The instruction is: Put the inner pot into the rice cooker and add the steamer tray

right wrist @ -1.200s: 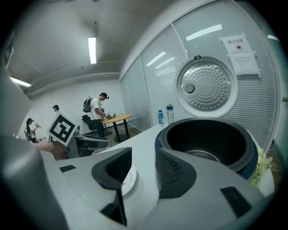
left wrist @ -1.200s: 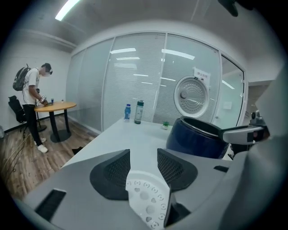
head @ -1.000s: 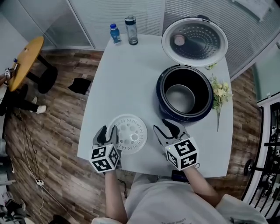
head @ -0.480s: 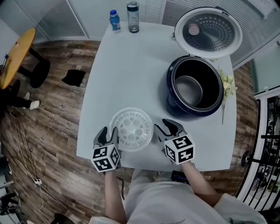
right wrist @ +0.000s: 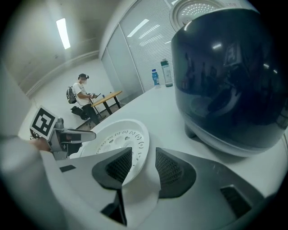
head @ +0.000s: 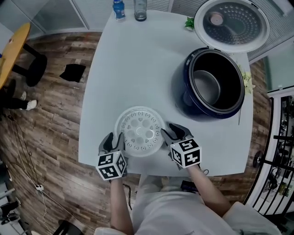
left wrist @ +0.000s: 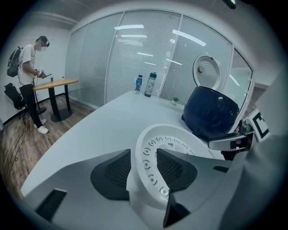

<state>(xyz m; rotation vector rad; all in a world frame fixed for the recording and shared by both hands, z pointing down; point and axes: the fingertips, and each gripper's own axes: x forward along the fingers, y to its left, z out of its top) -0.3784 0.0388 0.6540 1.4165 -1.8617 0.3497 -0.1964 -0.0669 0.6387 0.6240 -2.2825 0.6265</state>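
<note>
At the lower centre of the head view, close to the near edge of the white table, we see the steamer tray resting flat with its ring of holes facing up. The left gripper sits at the tray's left edge. In the left gripper view the tray's raised rim runs between its two jaws, which have just been closing a little. They are still set wide, a pad close on each side of the rim, and we see no clear squeeze. The right gripper sits at the tray's right edge. In the right gripper view its jaws stand wide apart around the rim there, with a gap showing beside the outer pad. Each gripper's marker cube points back toward the person at the bottom of the frame.

Up and to the right of the tray, well apart from it, stands the dark blue rice cooker. The silvery inner pot is already seated inside it. Its round lid is swung open above it, at the upper right of the frame. At the top edge of the frame, on the far end of the table, a blue bottle and a darker bottle stand side by side. Wooden floor fills the left of the frame. A yellow round table sits at the upper left, and in the left gripper view a person stands beside it.
</note>
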